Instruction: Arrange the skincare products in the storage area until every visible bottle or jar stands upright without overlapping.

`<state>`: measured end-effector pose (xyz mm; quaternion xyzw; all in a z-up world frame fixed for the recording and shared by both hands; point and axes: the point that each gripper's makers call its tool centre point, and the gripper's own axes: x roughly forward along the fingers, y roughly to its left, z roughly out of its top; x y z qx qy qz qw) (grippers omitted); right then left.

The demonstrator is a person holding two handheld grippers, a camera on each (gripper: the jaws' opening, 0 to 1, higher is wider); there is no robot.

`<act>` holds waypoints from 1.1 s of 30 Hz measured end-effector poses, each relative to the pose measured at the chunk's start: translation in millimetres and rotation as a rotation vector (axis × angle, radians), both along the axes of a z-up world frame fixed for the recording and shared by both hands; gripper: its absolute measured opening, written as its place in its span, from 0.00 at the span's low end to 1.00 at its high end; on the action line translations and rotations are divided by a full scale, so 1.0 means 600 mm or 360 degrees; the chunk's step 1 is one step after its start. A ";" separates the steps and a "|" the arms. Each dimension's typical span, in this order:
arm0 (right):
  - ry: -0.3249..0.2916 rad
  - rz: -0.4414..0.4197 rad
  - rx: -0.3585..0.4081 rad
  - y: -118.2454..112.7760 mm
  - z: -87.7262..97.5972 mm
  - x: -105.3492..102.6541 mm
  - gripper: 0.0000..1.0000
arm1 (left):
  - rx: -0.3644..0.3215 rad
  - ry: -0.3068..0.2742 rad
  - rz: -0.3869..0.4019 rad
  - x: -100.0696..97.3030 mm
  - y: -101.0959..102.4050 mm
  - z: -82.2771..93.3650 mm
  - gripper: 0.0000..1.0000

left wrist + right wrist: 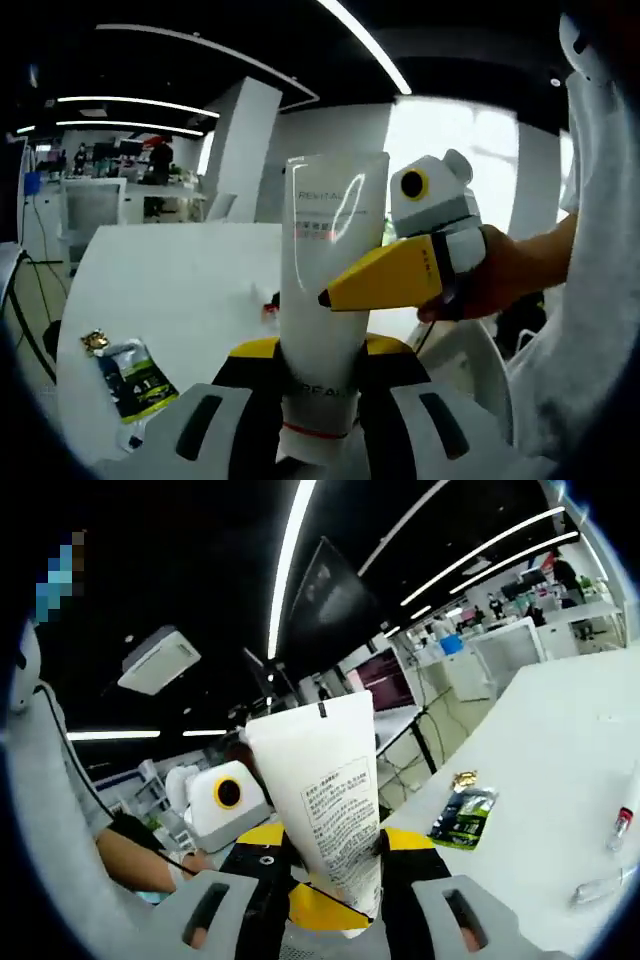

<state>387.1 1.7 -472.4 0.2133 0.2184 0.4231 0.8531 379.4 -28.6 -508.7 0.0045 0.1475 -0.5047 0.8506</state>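
A white skincare tube (325,260) with grey lettering is held in the air over a white table (180,290), crimped end up and cap end down. My left gripper (320,352) is shut on its lower part, yellow pads on both sides. The right gripper (335,295) comes in from the right in a person's hand, one yellow finger lying across the tube's front. In the right gripper view the tube (330,790) shows its printed back, and my right gripper (335,842) is shut on it. The left gripper's white body (215,810) sits just left of the tube.
A green and black sachet (132,385) (462,815) lies on the table. A small red-tipped item (270,300) lies farther back. A red-capped vial (622,825) and a clear tube (600,888) lie on the table (560,740) at right. A pale sleeve (590,330) is close by.
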 end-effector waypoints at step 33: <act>-0.0621 0.1137 -0.0653 0.044 -0.027 -0.083 0.07 | 0.0116 -0.0083 -0.0315 -0.048 -0.024 -0.023 0.25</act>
